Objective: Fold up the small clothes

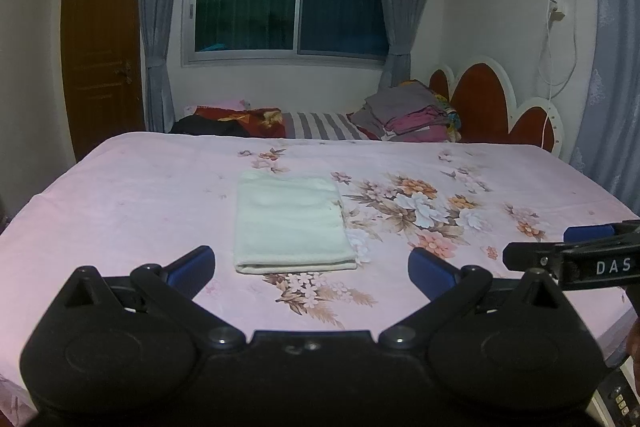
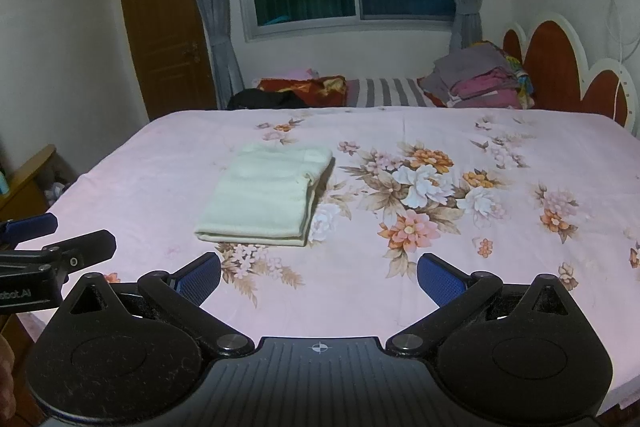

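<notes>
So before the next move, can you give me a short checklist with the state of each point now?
1. Left gripper open and empty: ok.
2. Right gripper open and empty: ok.
3. Cloth folded into a neat rectangle, lying flat on the bed: ok.
4. Both grippers held back from the cloth, not touching it: ok.
5. Bed around the cloth free of other items: ok.
6. Whether another fold is needed: cannot tell.

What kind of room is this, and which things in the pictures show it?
Most likely a home bedroom. A bed with a pink floral sheet fills the view, a red and white scalloped headboard stands at one end, and grey curtains frame a dark window.
</notes>
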A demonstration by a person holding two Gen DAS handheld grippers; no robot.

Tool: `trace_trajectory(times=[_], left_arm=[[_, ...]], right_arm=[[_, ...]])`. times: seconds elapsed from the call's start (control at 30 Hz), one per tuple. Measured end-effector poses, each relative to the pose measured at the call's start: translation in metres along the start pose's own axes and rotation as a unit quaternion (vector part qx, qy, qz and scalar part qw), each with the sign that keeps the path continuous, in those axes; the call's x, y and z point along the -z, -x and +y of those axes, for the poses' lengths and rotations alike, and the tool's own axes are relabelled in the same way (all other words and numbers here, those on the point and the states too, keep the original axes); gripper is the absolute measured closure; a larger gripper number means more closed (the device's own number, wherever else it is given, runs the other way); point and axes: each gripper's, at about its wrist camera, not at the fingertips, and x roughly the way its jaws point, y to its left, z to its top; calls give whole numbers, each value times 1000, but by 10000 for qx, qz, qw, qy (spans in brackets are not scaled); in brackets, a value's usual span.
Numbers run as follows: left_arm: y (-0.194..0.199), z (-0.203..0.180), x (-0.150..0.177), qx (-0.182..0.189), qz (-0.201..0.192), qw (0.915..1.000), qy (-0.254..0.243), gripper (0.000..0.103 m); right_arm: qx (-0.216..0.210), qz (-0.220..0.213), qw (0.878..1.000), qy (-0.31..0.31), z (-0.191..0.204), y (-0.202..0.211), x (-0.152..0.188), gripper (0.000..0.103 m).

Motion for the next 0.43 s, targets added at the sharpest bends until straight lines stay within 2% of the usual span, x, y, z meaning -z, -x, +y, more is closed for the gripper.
trace_trajectory(times=[0.43], left_arm=[[-2,-1,3,-151,72,9999,-37,1]], right_arm=[[-20,26,10000,1,-2,2,1,0]])
